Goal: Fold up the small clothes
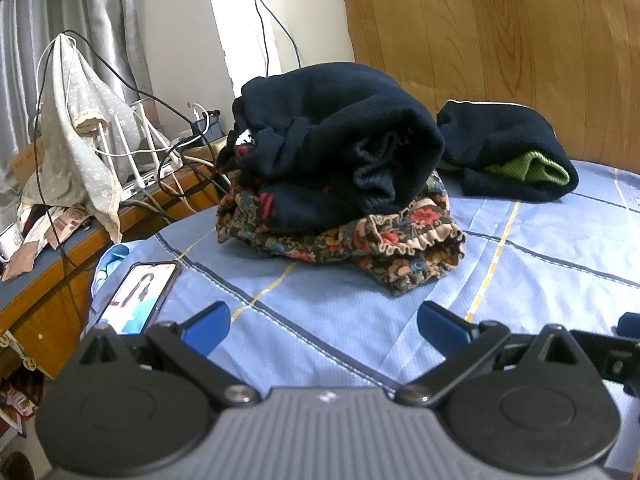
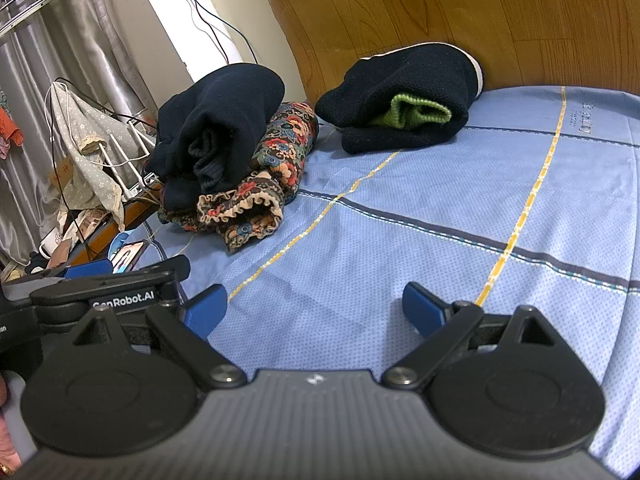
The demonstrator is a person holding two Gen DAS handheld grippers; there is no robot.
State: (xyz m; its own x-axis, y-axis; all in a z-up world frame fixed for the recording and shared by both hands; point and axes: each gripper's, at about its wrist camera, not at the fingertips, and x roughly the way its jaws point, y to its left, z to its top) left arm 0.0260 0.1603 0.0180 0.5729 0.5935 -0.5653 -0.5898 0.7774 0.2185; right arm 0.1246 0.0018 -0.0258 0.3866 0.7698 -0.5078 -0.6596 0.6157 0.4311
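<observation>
A pile of clothes lies on the blue checked bed sheet (image 1: 360, 320): a dark navy garment (image 1: 340, 140) on top of a floral patterned garment (image 1: 400, 240). The same pile shows in the right wrist view, navy (image 2: 216, 120) over floral (image 2: 276, 152). A folded navy garment with green lining (image 1: 508, 152) lies to the right of it, near the headboard (image 2: 404, 100). My left gripper (image 1: 324, 326) is open and empty, low over the sheet in front of the pile. My right gripper (image 2: 314, 308) is open and empty over bare sheet, beside the left gripper's body (image 2: 112, 284).
A phone (image 1: 138, 296) lies on the sheet's left edge. A cluttered wooden bedside table (image 1: 60, 248) with cables, a white rack and a dotted cloth (image 1: 76, 128) stands left of the bed. A wooden headboard (image 1: 500, 32) rises behind the clothes.
</observation>
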